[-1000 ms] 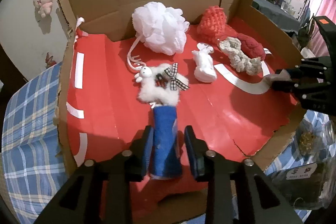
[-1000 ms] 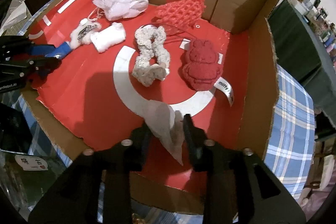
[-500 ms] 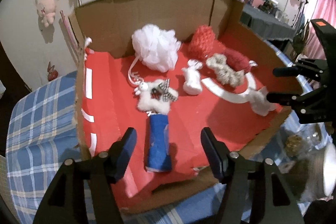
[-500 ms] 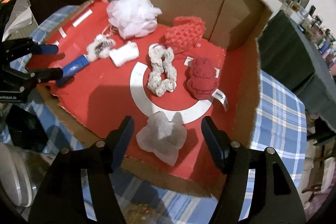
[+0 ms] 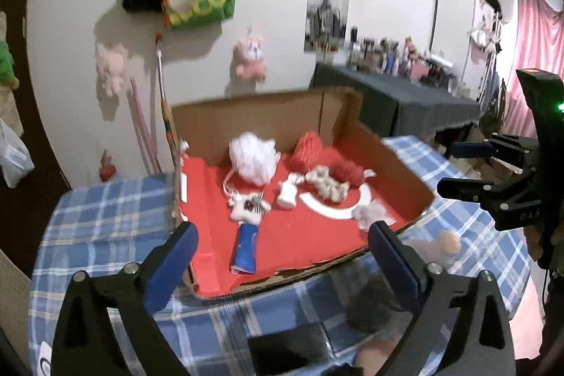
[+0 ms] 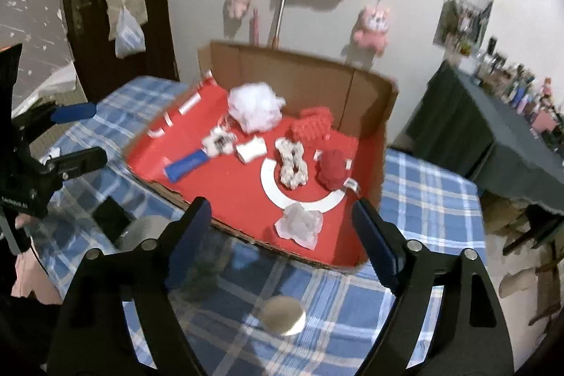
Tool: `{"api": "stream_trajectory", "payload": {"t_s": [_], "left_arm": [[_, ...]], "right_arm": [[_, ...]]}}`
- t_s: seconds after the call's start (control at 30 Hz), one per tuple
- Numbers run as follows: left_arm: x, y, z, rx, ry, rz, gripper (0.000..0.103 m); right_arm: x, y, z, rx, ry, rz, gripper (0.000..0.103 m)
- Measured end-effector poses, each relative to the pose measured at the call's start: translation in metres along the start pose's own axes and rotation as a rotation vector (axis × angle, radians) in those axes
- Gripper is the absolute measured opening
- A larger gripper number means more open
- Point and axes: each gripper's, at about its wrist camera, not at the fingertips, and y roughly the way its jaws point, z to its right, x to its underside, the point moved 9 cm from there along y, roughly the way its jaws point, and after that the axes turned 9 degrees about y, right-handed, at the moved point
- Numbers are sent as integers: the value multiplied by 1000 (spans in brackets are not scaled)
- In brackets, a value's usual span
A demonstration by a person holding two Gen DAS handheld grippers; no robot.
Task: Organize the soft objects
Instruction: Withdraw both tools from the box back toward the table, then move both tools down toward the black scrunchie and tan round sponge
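A: Left gripper [image 5: 282,245] — jaws have just been opening, now spread wide, nothing between them. The blue-handled plush [image 5: 246,228] lies on the red floor of the cardboard box [image 5: 246,115], near its front edge, clear of the pads.

B: Right gripper [image 6: 282,228] likewise; jaws have just been opening, nothing gripped. The pale grey soft piece [image 6: 299,224] sits in the box's front corner, apart from both fingers.

A: Step in hand, as I judge it — release is finished and both tools hang over the blue plaid tablecloth [image 6: 416,199] in front of the box. Next move calls for finding any soft thing outside the box; I see none on the cloth.

B: Count inside: one white mesh pouf [image 6: 255,110], one white roll [image 6: 251,148], one coral knit piece [image 6: 312,125], one cream rope knot [image 6: 292,164], one red plush [image 6: 331,170], one blue-handled plush, one grey piece. Seven.
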Motion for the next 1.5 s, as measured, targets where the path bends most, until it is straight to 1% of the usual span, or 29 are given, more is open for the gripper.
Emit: {"api": "stream_trajectory", "payload": {"t_s": [0.07,0.1,0.17,0.3,0.43,0.53,0.67,0.8,1.0,1.2,1.37,1.5], "left_arm": [[-3,-22,7,-18,6,48,102],[-4,-32,11,-21,5,68,103],[-4,-53,19,-30,-5,112,103],[3,-92,37,-60,-5,200,103],[16,-117,54,-95,-1,256,103],[30,-131,65,-115,-21,292,103],[51,-138,75,-108,-62,315,103],[71,-140,82,-129,-85,331,103],[101,-135,86,-191,-107,340,103],[132,-115,89,-222,-105,299,103],[156,-91,90,-216,-123,231,103],[171,-74,88,-237,-132,188,103]], "right_arm": [[2,-25,-7,0,7,62,84],[3,-34,-9,1,10,84,87],[7,-59,-14,5,18,156,91],[24,-95,-23,21,40,259,91],[49,-116,-33,21,59,330,94],[72,-125,-42,37,65,375,94],[96,-132,-50,84,72,428,94],[118,-127,-50,101,108,444,94],[149,-106,-45,125,139,409,94],[180,-73,-32,150,190,342,94],[200,-51,-19,163,233,299,94],[210,-35,-16,165,248,257,94]]}}
